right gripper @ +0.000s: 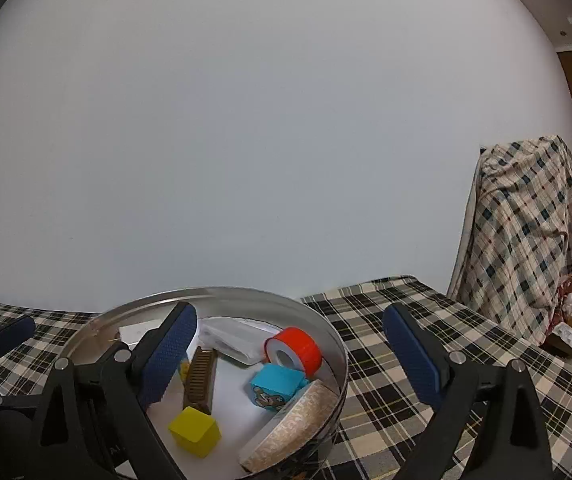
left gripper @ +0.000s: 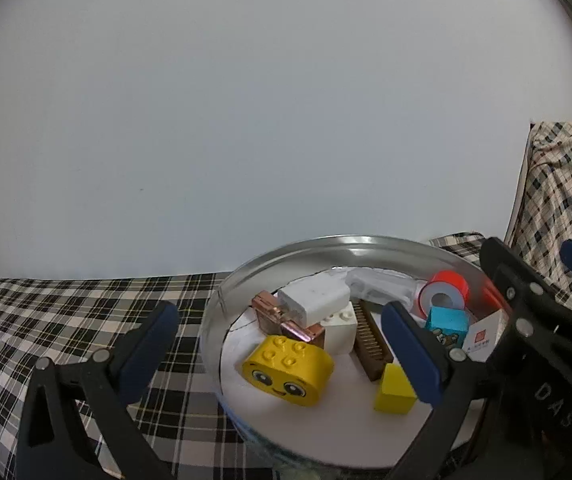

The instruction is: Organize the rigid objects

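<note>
Both tongs, left (left gripper: 282, 354) and right (right gripper: 290, 354), gape empty over the round metal tin (right gripper: 222, 294); its light, hard yellow wooden cube (right gripper: 195, 432) suits flat-side gripping.

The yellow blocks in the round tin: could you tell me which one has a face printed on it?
The rounded, studded yellow brick shows a smiling face on its side; the plain yellow cube has none.

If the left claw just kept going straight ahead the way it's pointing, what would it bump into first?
Most likely the yellow smiley brick in the round metal tin: it sits between the open left gripper fingers, just ahead. Depth is unclear, so the tin's near rim might come first.
</note>
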Action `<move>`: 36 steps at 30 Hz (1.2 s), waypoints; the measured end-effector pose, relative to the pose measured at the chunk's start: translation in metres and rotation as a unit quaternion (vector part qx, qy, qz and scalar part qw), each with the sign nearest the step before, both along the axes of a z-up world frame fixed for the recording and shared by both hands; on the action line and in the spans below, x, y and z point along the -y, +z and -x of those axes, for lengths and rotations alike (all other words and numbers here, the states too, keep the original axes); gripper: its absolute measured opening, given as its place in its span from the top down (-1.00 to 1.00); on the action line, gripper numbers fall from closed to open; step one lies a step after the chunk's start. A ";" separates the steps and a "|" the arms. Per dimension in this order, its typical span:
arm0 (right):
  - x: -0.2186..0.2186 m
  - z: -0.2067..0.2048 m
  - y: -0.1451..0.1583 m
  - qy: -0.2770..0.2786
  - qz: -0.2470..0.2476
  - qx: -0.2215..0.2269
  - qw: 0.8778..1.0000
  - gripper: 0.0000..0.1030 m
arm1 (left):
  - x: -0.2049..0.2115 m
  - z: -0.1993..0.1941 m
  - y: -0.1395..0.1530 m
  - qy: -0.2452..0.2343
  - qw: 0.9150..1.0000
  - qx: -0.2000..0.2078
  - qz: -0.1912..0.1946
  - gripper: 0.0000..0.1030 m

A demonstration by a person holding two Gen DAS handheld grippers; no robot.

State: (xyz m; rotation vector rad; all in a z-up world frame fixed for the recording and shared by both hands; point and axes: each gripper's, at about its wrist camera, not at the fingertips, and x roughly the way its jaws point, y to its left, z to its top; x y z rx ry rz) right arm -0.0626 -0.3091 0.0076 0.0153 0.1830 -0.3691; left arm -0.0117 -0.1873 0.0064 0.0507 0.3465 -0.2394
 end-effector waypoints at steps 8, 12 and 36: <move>-0.007 0.025 0.003 -0.001 0.012 0.025 1.000 -0.87 | -0.010 0.023 0.000 -0.001 1.000 0.014 0.005 -0.99; -0.014 0.037 0.005 -0.001 0.027 0.036 0.999 -0.87 | -0.013 0.033 0.001 -0.001 1.000 0.022 0.006 -0.99; -0.030 0.092 0.009 0.012 0.066 0.117 0.991 -0.99 | -0.023 0.064 0.004 0.001 0.999 0.037 0.016 -0.99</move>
